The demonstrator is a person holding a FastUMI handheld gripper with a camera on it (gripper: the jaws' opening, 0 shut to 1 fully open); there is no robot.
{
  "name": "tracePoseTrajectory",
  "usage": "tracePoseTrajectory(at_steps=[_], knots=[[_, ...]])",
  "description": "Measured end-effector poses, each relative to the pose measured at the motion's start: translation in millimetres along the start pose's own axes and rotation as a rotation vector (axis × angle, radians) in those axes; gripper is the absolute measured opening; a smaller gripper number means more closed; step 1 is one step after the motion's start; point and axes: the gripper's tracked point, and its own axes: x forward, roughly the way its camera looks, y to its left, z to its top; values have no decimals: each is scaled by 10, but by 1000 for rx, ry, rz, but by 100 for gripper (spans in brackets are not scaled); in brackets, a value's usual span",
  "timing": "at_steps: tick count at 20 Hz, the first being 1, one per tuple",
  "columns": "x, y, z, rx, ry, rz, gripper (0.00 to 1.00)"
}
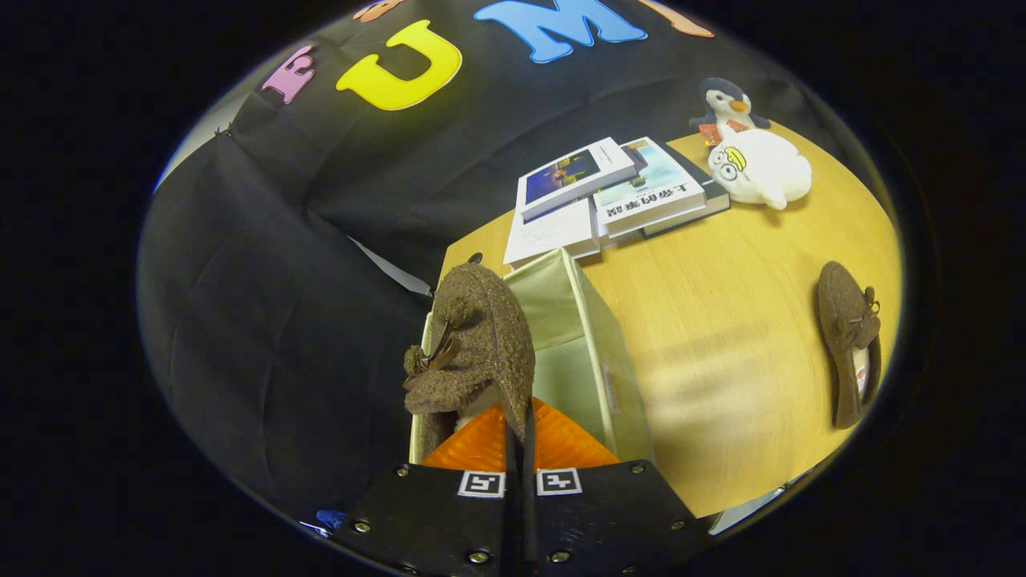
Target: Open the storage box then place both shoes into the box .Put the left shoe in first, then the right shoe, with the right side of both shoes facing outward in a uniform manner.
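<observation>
Gripper (519, 437) jaws are clenched on the rim of a brown shoe (473, 344), held over the open storage box (597, 336) at the desk (721, 353) edge (box interior mostly hidden behind shoe and fingers). A second brown shoe (848, 344) lies on the desk well apart. Beyond the box: stacked books (609, 196), two plush toys (753, 156).

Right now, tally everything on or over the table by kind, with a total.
Shoes: 2, one pinched in the gripper above the box, one on the table
Storage box: 1
Books: 4
Plush toys: 2, a penguin and a white one
Total: 9
</observation>
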Motion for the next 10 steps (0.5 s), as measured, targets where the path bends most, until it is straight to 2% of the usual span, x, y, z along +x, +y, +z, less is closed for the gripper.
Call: tracePoseTrajectory(at_steps=[5,10], knots=[[421,17,-265,16,51,-43,1],[632,86,-514,12,102,-73,0]])
